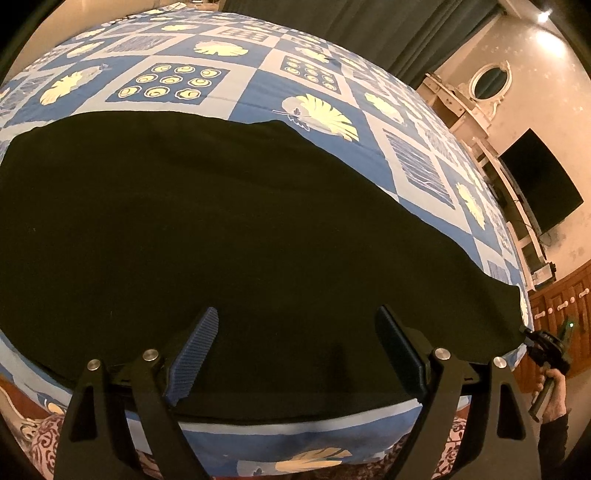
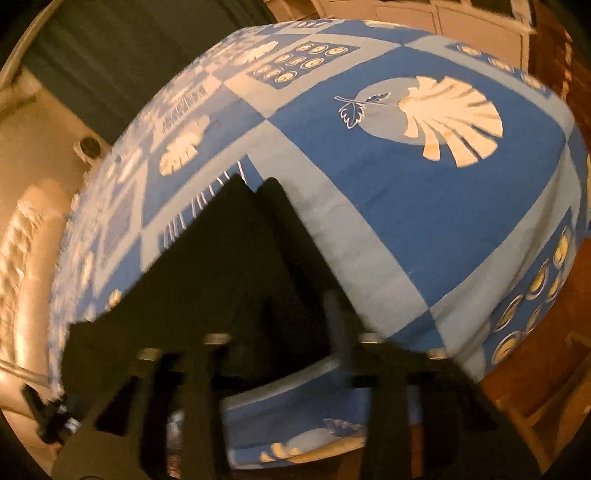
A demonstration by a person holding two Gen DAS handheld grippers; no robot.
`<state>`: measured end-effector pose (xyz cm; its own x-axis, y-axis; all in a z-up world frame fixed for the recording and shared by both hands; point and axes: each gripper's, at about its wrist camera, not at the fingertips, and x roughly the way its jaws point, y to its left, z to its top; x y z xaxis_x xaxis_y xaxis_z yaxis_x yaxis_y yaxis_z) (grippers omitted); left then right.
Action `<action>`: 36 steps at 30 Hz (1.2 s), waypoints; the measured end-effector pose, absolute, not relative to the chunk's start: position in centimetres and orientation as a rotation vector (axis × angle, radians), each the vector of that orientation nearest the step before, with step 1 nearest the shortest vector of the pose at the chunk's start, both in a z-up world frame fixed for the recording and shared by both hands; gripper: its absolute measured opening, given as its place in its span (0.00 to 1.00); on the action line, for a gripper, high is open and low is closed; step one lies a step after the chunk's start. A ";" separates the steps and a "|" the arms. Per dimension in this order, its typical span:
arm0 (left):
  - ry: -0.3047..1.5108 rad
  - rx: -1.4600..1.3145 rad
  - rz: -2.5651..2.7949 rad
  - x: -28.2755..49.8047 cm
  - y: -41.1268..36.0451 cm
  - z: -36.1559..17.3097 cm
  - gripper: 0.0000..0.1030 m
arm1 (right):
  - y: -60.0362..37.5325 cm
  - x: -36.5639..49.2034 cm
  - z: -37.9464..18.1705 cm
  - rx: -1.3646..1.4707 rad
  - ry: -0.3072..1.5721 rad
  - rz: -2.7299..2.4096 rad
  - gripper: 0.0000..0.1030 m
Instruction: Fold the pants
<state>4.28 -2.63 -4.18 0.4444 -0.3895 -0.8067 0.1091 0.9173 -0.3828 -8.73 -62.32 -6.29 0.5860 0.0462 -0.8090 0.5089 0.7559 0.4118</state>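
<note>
Two grippers were at work along the near edge of the bed, each tilted steeply down toward the cloth. The left gripper [image 1: 295, 354] hovered over the black pants [image 1: 221, 229], its ribbed blue pads [image 1: 194, 360] spread wide with nothing between them, the tips just above the dark fabric near its near hem. Off to the right, at the far corner of the pants, a hand [image 1: 552, 397] in a dark sleeve held the handle of the right gripper [image 1: 532, 338], whose tip met the very edge of the cloth there. From the right wrist view the picture was smeared by motion, so I could not make out the fingers cleanly; the right gripper [image 2: 291, 317] seemed nearly closed on a peak of the pants [image 2: 236, 266], which stood up in a dark point between its arms, though whether the pads truly pinched it I would not swear. The pants lay spread flat and wide across the front of the bed, reaching almost to its near edge. Beneath them was a bedspread [image 1: 243, 92] of blue and pale squares printed with cream shells and leaves. Behind it hung a dark green curtain [image 1: 369, 33]; on the right wall sat a black television [image 1: 543, 181] and an oval white-framed mirror [image 1: 491, 79].
</note>
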 end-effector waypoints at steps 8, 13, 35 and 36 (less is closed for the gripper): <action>1.051 -0.321 -0.315 4.4 -3.0 -3.4 0.83 | -63.3 -10.4 -5.7 0.641 0.893 -0.324 0.06; 1.070 -0.299 -0.323 4.8 -3.6 -3.7 0.83 | -63.8 -10.6 -6.4 0.688 0.901 -0.307 0.10; 1.044 -0.286 -0.202 7.7 6.8 -3.5 0.83 | -64.2 -6.9 -8.6 0.898 0.924 0.016 0.18; 1.041 -0.310 -0.217 7.7 7.2 -3.6 0.83 | -64.1 -7.1 -8.2 0.866 0.922 -0.021 0.17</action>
